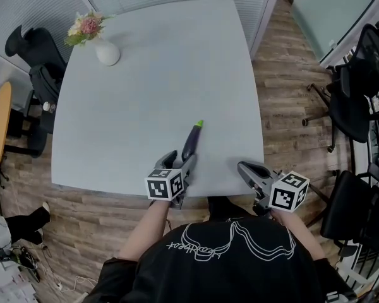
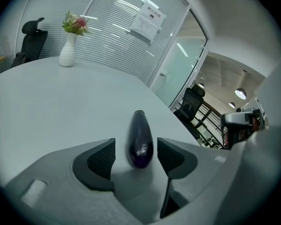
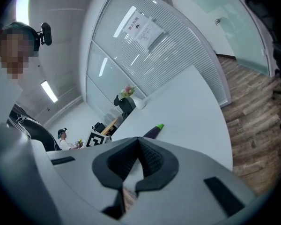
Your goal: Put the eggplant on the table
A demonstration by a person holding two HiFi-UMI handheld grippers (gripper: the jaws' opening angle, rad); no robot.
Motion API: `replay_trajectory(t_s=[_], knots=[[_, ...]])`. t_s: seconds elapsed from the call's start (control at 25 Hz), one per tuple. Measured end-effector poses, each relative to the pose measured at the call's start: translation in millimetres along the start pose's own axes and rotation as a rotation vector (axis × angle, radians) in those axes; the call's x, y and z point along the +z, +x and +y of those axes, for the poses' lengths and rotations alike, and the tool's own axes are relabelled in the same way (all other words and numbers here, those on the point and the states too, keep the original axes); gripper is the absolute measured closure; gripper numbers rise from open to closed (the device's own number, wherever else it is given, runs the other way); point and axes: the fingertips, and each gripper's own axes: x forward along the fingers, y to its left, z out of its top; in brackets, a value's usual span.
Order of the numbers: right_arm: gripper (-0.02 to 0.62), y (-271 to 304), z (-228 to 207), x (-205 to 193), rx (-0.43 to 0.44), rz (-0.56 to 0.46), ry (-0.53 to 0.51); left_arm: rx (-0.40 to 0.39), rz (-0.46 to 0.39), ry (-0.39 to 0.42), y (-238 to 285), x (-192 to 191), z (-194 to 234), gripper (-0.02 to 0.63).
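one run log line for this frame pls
left gripper: open, eggplant between jaws, pads clear of it | eggplant: lying on table | right gripper: shut, empty

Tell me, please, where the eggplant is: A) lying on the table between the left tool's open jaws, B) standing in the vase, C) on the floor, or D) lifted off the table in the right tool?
A: in the left gripper view the eggplant lies on the table, between the open jaws of the left tool.
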Motion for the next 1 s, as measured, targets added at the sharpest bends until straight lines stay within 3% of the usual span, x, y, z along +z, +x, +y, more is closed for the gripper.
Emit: replay_trajectory(t_s=[0.32, 0.56, 1.0], knots=[[0.588, -6, 24, -1, 0.031, -0.04, -0.06, -0.028, -0.087, -0.011, -45, 18, -17, 0.342], [0.588, -15, 53, 5, 0.093, -0.077, -0.14, -0.187, -0.201, -0.008, -103, 42, -65, 0.354], [0.588, -37, 131, 25, 0.218, -0.16, -0.295, -0.423, -0.319, 0.09, -193, 62, -150, 0.518]])
